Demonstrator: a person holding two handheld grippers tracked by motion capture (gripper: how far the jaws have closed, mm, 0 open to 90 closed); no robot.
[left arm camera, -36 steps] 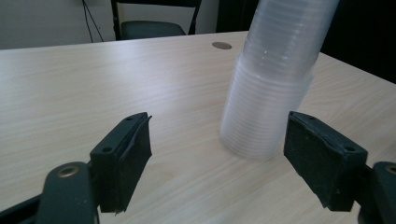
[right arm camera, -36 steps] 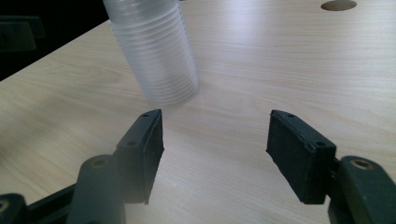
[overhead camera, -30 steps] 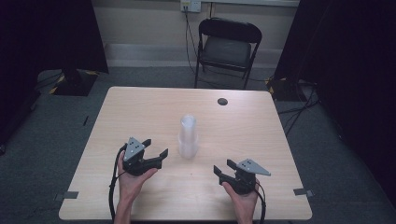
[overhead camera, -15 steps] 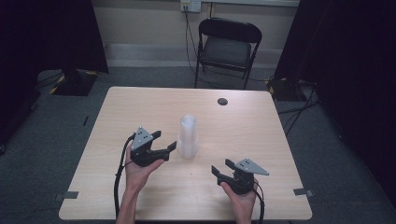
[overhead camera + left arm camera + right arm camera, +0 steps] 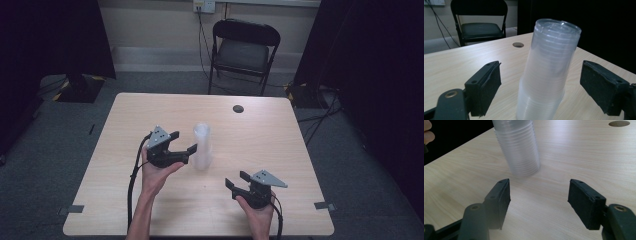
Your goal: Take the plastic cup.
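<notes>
Approach step, by the look of it: left gripper stood wide open, straddling the cup stack, no contact. Right gripper open, empty, well apart. Next probably: close squarely.

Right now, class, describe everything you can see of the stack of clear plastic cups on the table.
The stack of cups is a tall column of thin, translucent plastic cups nested mouth-down, closed bases uppermost, ribbed with many rims near the bottom. It stands upright, leaning slightly, near the middle of the wooden table. The left gripper is open, its jaws either side of the stack without touching. Nothing but the table touches it.
</notes>
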